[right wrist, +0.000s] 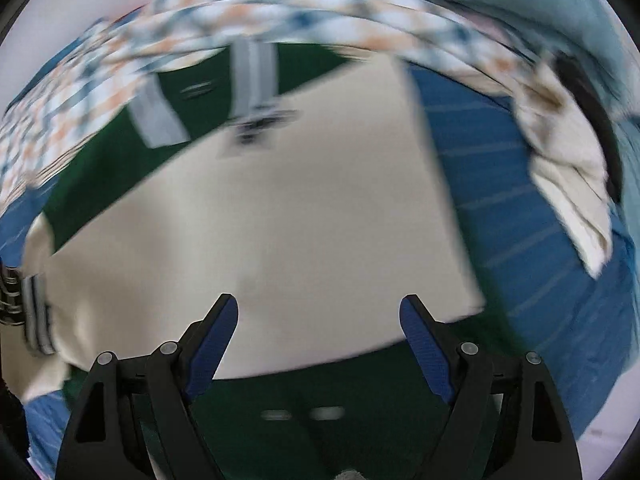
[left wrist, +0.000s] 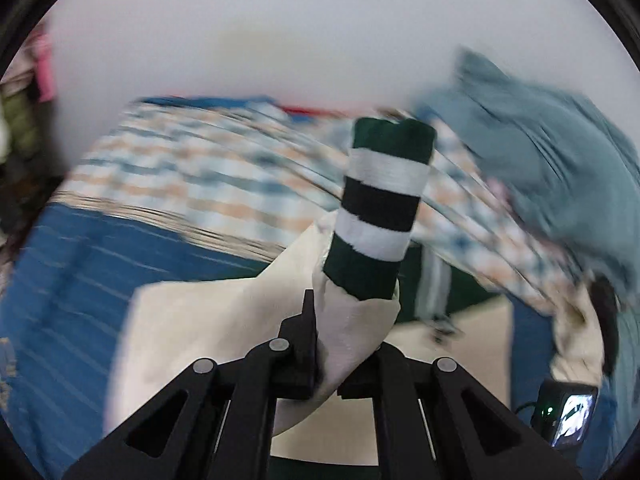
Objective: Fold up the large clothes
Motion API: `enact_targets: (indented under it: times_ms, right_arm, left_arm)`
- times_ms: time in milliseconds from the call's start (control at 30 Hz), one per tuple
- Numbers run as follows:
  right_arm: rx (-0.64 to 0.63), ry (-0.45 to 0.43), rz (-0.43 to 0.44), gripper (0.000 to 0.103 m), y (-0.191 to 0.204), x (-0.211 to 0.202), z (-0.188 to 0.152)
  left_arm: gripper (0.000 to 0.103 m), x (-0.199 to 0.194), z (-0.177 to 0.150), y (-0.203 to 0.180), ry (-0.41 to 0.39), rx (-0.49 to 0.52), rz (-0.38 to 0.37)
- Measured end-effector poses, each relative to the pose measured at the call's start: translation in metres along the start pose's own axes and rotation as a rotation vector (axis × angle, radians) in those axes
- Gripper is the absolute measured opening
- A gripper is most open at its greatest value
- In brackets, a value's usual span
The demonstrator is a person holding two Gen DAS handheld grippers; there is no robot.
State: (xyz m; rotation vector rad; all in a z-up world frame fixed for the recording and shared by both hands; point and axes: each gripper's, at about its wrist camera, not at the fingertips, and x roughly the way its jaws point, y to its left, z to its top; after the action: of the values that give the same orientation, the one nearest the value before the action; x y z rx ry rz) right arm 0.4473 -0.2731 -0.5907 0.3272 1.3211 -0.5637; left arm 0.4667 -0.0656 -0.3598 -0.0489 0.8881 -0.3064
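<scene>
While both views are motion-blurred, these points hold:
Left gripper: pressed together on the cream sleeve just behind its ribbed cuff; cuff stands upright past the fingertips, banded dark green and white.
Right gripper: spread wide, nothing between its blue ridged pads; poised over the garment.
Garment: cream and dark green top, smooth knit, lying flat on the bed.
Bed: blue striped sheet.
Quilt: checked, bunched behind the garment.
Teal cloth: rumpled heap, far right.
Containers: none seen.
</scene>
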Motion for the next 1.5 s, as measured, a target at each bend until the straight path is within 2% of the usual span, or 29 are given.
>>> enact_targets:
  times_ms: [33,133,233,333,467,500,567,600,633,800,967,1067,1133,1300,1400,1500]
  right_arm:
    - [0.019,0.004,-0.016,0.085,-0.018,0.003,0.002]
    - [0.083,0.023,-0.059,0.085,-0.08,0.016,0.005]
    - [0.127,0.047,-0.081,0.085,-0.129,0.03,0.007]
    - [0.176,0.072,-0.025,0.085,-0.17,0.047,0.006]
    - [0.211,0.081,0.075,0.085,-0.201,0.053,0.009]
    - [0.213,0.081,0.093,0.085,-0.205,0.052,0.011]
    - [0.213,0.083,0.137,0.085,-0.209,0.049,0.016]
    - [0.214,0.088,0.163,0.085,-0.21,0.047,0.02]
    - [0.216,0.094,0.195,0.085,-0.208,0.044,0.022]
    - [0.226,0.086,0.341,0.085,-0.198,0.029,0.047]
    - [0.216,0.076,0.522,0.085,-0.162,0.021,0.079]
    - [0.183,0.108,0.571,0.085,-0.132,0.034,0.094]
    - [0.181,0.135,0.619,0.085,-0.116,0.043,0.096]
    - [0.276,0.19,0.706,0.085,-0.098,0.056,0.091]
    - [0.319,0.21,0.735,0.085,-0.101,0.057,0.079]
    - [0.372,0.3,0.828,0.085,-0.104,0.065,0.059]
  left_arm:
    - [0.003,0.012,-0.003,-0.017,0.022,0.016,-0.014]
    - [0.003,0.052,-0.039,-0.089,0.122,0.097,-0.068]
    - [0.003,0.086,-0.073,-0.135,0.21,0.162,-0.067]
    - [0.004,0.106,-0.093,-0.149,0.27,0.187,-0.016]
    - [0.009,0.105,-0.101,-0.149,0.281,0.189,0.026]
    - [0.013,0.104,-0.101,-0.151,0.283,0.2,0.034]
    - [0.05,0.103,-0.098,-0.15,0.284,0.207,0.065]
    - [0.081,0.1,-0.096,-0.145,0.287,0.188,0.073]
    - [0.091,0.102,-0.096,-0.14,0.283,0.175,0.084]
    - [0.091,0.092,-0.091,-0.113,0.294,0.102,0.15]
    - [0.091,0.075,-0.092,-0.087,0.287,0.085,0.215]
    - [0.091,0.06,-0.095,-0.064,0.294,0.051,0.247]
    - [0.091,0.051,-0.099,-0.051,0.306,0.024,0.249]
    - [0.091,0.035,-0.114,-0.031,0.35,0.023,0.273]
    - [0.091,0.027,-0.124,-0.028,0.373,0.016,0.222]
    - [0.091,0.034,-0.14,-0.031,0.417,0.039,0.229]
